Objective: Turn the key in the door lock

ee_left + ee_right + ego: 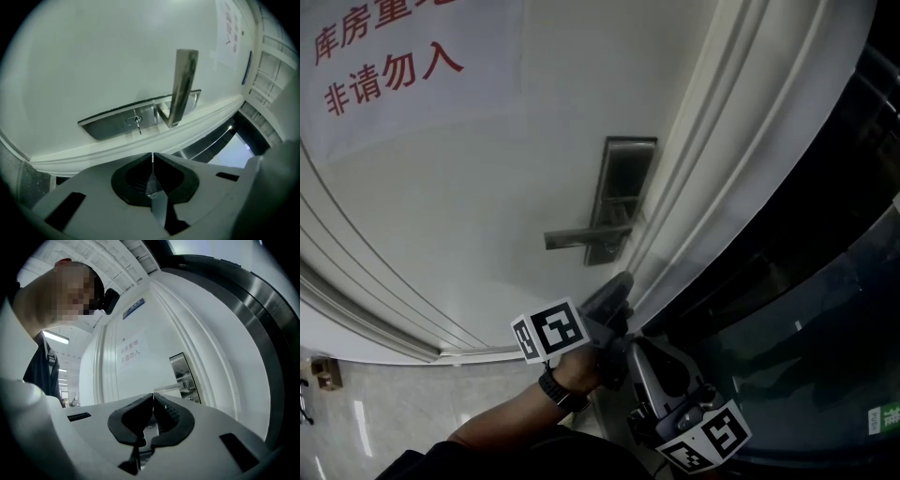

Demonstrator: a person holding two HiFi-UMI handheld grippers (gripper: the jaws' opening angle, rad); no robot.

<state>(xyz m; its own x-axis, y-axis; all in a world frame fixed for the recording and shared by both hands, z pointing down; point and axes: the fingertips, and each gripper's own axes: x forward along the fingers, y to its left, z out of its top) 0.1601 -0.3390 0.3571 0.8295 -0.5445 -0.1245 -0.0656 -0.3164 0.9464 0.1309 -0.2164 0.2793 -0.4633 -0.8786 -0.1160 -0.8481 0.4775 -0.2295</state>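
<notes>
A steel lock plate (623,192) with a lever handle (581,236) sits on the white door (487,187). In the left gripper view a small key (136,121) sticks out of the cylinder in the lock plate (112,124), beside the lever handle (183,86). My left gripper (152,158) is shut on nothing, a short way below the key and apart from it. In the head view the left gripper (617,287) points up at the door's edge under the plate. My right gripper (153,398) is shut and empty, held lower (652,364), with the lock plate (182,376) farther off.
A paper sign (384,56) with red characters hangs on the door's upper left. White door-frame mouldings (712,169) run along the right, with a dark glass panel (825,309) beyond. Tiled floor (384,412) lies at the lower left. The person's head shows in the right gripper view.
</notes>
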